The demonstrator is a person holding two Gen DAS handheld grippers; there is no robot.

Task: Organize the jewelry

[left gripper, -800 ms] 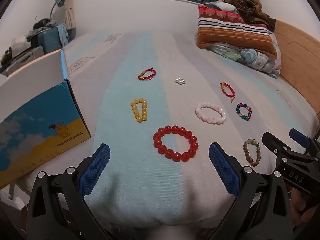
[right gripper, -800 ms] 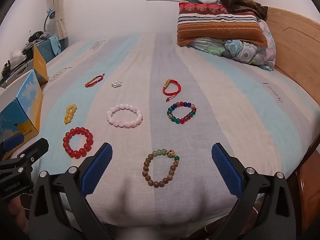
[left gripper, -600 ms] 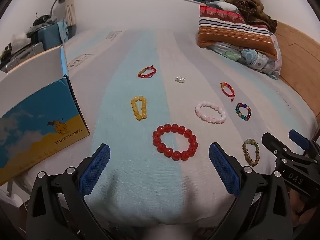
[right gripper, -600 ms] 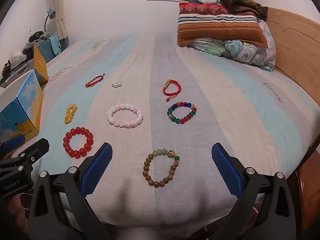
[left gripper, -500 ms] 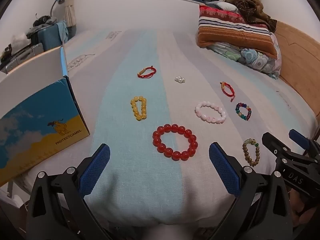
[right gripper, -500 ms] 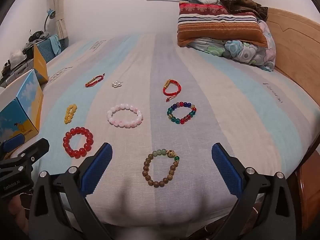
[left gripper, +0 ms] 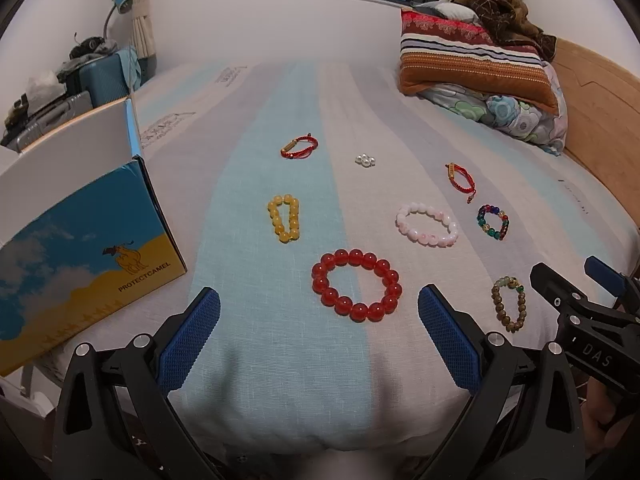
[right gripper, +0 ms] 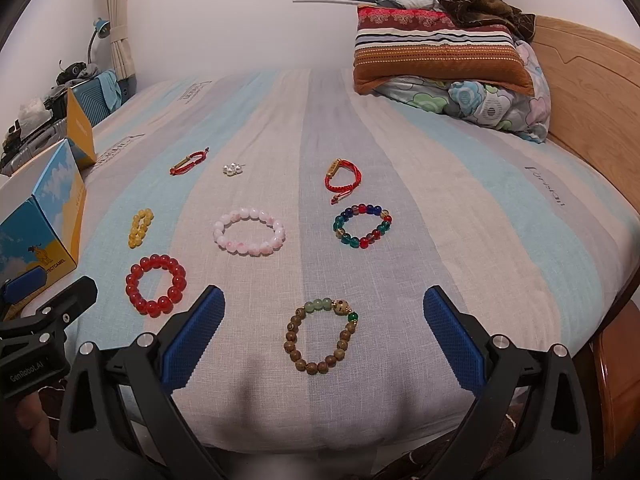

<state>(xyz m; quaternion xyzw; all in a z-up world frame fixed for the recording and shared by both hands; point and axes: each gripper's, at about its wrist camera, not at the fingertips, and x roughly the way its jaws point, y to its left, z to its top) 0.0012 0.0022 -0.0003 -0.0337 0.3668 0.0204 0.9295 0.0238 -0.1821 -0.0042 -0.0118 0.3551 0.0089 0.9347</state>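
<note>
We hold both grippers over the bed's [right gripper: 460,184] near edge, nothing grasped. Our left gripper [left gripper: 318,338] has fingers spread wide w/ the red bead bracelet [left gripper: 357,285] just ahead btwn them. Our right gripper [right gripper: 324,336] is spread too, the brown wood-bead bracelet [right gripper: 321,335] btwn its tips. Pink bracelet [right gripper: 249,231], multicolor bracelet [right gripper: 362,226], yellow bracelet [left gripper: 284,218] lie farther up the sheet; printed box [left gripper: 76,240] on left.

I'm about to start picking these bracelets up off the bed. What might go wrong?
1. The brown bead bracelet lies near the bed's front edge; a nudge may knock it off.
2. The soft striped sheet could bunch between the fingers.
3. The small pearl cluster may slip a wide grip.
</note>
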